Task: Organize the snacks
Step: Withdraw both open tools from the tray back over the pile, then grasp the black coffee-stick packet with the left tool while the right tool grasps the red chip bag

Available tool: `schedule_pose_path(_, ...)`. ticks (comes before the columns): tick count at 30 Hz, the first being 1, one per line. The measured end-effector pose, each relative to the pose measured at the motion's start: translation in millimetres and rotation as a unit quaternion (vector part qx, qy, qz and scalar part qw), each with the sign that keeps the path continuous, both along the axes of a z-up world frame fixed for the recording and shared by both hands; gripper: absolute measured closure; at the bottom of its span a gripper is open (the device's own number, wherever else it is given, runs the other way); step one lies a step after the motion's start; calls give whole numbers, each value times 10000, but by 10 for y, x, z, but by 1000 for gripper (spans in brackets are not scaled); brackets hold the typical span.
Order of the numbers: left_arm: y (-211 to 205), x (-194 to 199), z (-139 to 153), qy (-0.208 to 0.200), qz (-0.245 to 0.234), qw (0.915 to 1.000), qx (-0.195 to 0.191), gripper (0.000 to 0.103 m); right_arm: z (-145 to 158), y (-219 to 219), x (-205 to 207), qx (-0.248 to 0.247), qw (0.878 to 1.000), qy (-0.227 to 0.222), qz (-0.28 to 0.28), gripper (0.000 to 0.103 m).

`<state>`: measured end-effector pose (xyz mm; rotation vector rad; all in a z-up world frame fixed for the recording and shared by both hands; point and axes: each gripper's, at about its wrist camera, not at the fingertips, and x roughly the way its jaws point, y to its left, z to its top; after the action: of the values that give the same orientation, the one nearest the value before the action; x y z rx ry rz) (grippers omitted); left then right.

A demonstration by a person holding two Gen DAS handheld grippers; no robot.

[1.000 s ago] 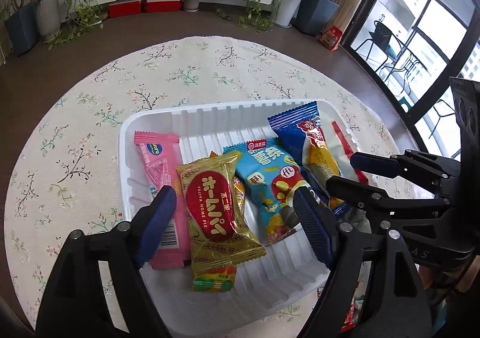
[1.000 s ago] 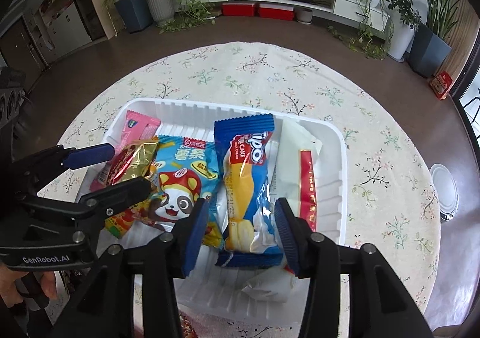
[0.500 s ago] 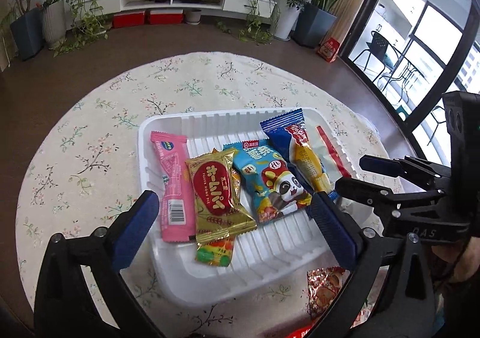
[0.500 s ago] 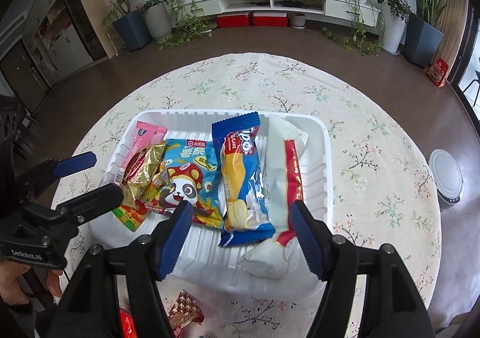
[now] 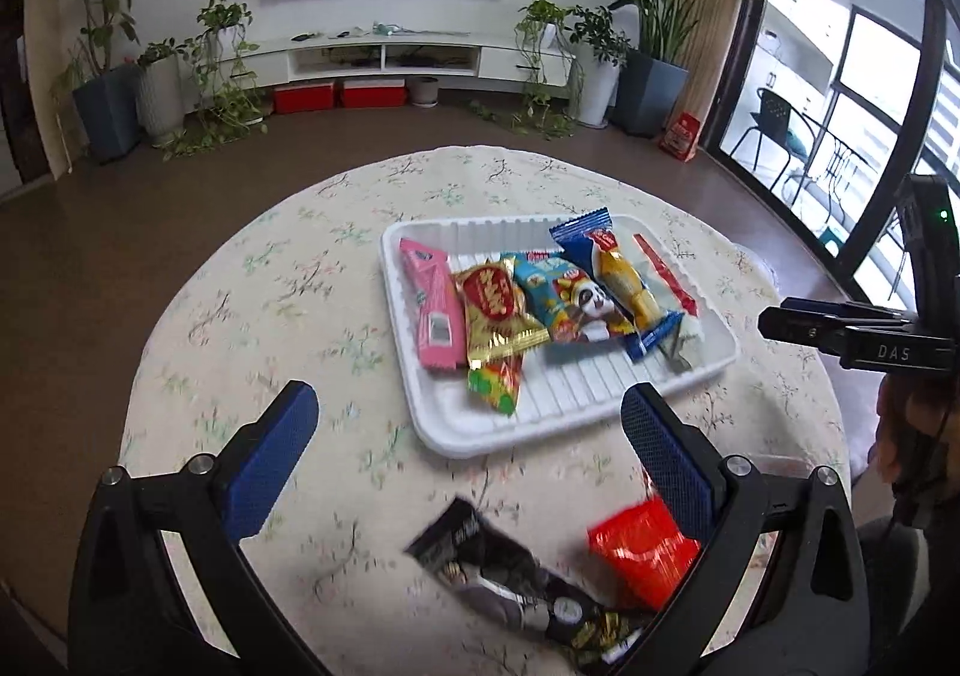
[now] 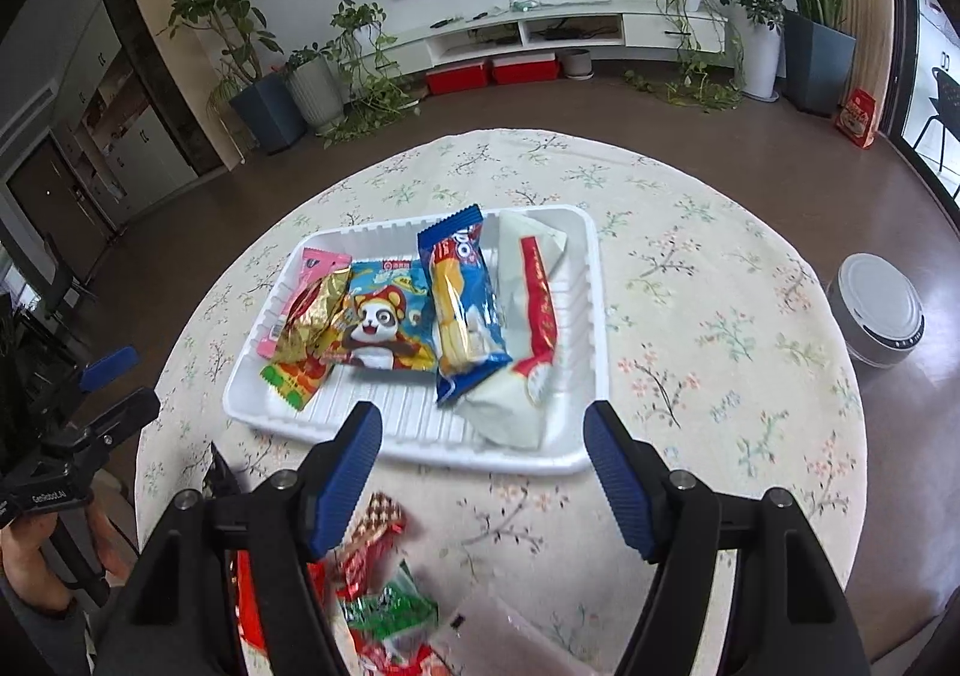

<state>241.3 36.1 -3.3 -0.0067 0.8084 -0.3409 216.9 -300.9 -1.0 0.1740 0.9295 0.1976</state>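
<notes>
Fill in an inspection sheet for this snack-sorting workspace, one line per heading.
Surface: round table with floral tablecloth.
Job's things: white tray holds pink, gold, panda, blue and white snack packets in a row; black packet and red packet lie loose on the cloth.
Clutter: nothing seen.
Grippers: left gripper and right gripper open, empty.
Cables: nothing seen.
Surroundings: potted plants, television, robot vacuum.

A: Where is the tray (image 5: 576, 412)?

B: On the round table (image 5: 288, 280), right of its middle in the left wrist view.

A: And inside the tray?

B: Several snack packets (image 6: 390, 322) side by side, ends toward the tray's far wall.

A: Anything outside the tray?

B: Loose packets (image 5: 516, 574) on the table, in front of the tray's near rim. Behind the table, a shelf unit (image 5: 414, 54) along the wall.
</notes>
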Motion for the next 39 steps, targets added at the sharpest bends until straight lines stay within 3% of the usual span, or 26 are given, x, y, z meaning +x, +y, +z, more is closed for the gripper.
schedule_pose_path(3, 106, -211, -83, 158, 140, 9997, -92, 0, -12, -64, -225, 123, 9999, -14, -34, 30)
schedule_pose_path(8, 305, -492, -359, 931, 834, 9910, -471, 1, -72, -101, -632, 368, 9992, -42, -116, 30)
schedule_pose_path(14, 284, -773, -565, 1168, 901, 9872, -608, 2, -215, 13, -1072, 564, 9983, -24, -168, 30)
schedule_pose_path(22, -12, -696, -682, 1373, 935, 9861, -75, 2, -358, 357, -1343, 727, 9973, 69, 21, 30)
schedule_pose_path(25, -24, -621, -793, 1522, 1066, 9826, -20, 13, -344, 415, -1377, 731, 9973, 57, 99, 30)
schedule_pose_path(29, -57, -540, -861, 1604, 1106, 9808, 12, 19, -345, 434, -1396, 721, 9973, 40, 125, 30)
schedule_pose_path(37, -199, -472, -960, 1662, 962, 9810, 265, 21, -393, 515, -1403, 622, 9979, 47, 193, 30)
schedule_pose_path(39, -226, -475, -963, 1598, 894, 9825, 333, 34, -413, 545, -1389, 597, 9979, 71, 228, 30)
